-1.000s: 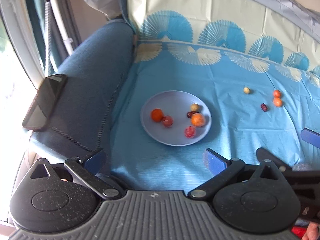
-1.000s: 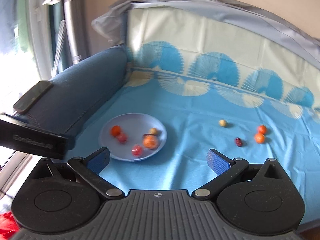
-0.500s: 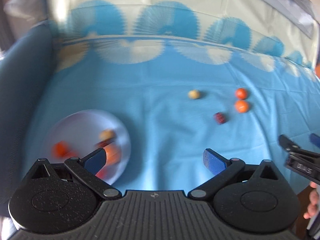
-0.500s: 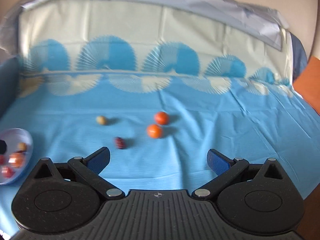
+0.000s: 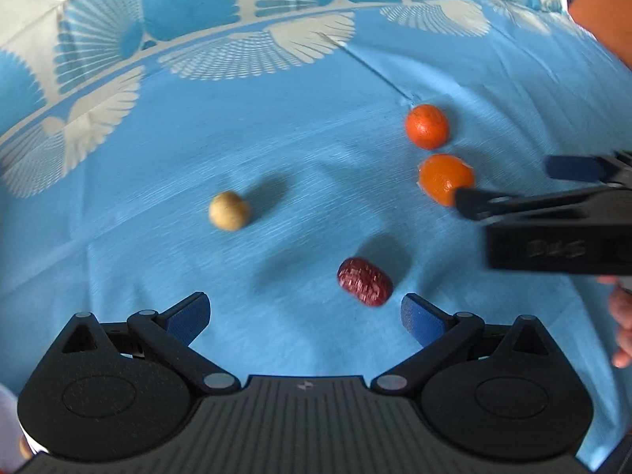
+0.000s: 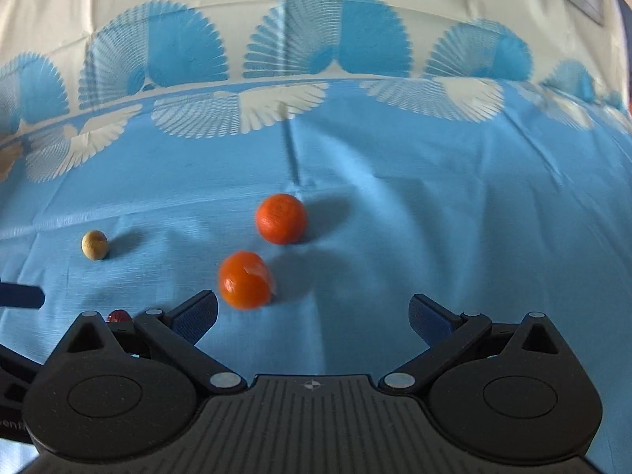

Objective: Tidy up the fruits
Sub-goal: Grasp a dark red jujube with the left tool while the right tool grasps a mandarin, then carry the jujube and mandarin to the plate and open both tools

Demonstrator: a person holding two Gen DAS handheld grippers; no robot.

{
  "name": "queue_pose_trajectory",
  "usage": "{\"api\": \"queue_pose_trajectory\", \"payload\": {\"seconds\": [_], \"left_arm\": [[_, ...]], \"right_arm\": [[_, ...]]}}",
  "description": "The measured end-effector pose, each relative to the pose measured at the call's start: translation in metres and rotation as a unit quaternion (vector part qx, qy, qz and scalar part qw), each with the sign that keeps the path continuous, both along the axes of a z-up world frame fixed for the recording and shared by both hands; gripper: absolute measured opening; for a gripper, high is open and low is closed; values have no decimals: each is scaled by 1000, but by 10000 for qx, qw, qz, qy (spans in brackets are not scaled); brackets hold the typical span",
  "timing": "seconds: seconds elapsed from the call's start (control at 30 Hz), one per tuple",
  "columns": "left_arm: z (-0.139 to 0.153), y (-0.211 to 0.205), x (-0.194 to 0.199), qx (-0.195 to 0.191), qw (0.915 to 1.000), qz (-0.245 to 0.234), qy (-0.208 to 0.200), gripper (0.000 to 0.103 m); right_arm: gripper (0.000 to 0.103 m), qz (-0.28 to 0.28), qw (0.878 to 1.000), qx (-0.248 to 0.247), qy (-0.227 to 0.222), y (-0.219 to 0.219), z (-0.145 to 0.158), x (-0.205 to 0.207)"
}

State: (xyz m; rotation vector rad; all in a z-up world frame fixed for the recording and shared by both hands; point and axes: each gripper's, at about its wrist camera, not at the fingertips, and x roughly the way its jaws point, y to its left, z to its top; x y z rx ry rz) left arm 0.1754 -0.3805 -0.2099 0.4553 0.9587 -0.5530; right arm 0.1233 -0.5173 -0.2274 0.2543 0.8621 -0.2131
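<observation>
Several loose fruits lie on the blue cloth (image 5: 296, 138). In the left wrist view I see a dark red date (image 5: 364, 281), a tan round fruit (image 5: 229, 211) and two small oranges, far (image 5: 427, 126) and near (image 5: 445, 178). My left gripper (image 5: 304, 314) is open and empty, with the date just ahead of its right finger. My right gripper (image 6: 312, 316) is open and empty, with the near orange (image 6: 245, 279) just ahead of its left finger and the far orange (image 6: 281, 219) beyond. The tan fruit (image 6: 94, 245) lies to the left. The right gripper (image 5: 509, 183) shows beside the near orange.
The cloth rises up a backrest with a white and blue fan pattern (image 6: 316, 39). An orange cushion (image 5: 604, 4) shows at the far right. A pale plate edge (image 5: 10, 430) sits at the lower left corner. A hand (image 5: 622, 316) holds the right gripper.
Both grippers have swung right, away from the plate, and moved in close to the loose fruits. The plate has left both views. Both grippers stayed open.
</observation>
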Motion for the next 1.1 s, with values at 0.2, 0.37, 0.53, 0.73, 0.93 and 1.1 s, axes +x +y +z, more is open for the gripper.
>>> {"api": "queue_pose_trajectory", "payload": {"seconds": [0.2,0.37,0.53,0.73,0.93,1.1], "left_arm": [[-2,-5,-10,-455,9973,-526,-223,41],[6,-3,-26,-380,9974,-513,-325,33],[53,46,-37,-761,9967,93,-265,33],[118,126,-79,-712,9942,655,-480,33],[159,205,-128,-716,9888,1200,-522,33],[180,262,-167,-786,9804,1744,-466,33]], "right_arm": [[51,683,9959,-370,-460,22,-20,16],[34,249,9978,-466,-394,26,-10,-2],[34,-389,9964,-176,-729,16,33,-40],[34,-182,9928,248,-1159,53,102,-89],[34,776,9876,867,-1052,142,147,-132],[34,1421,9792,1171,-850,208,172,-163]]}}
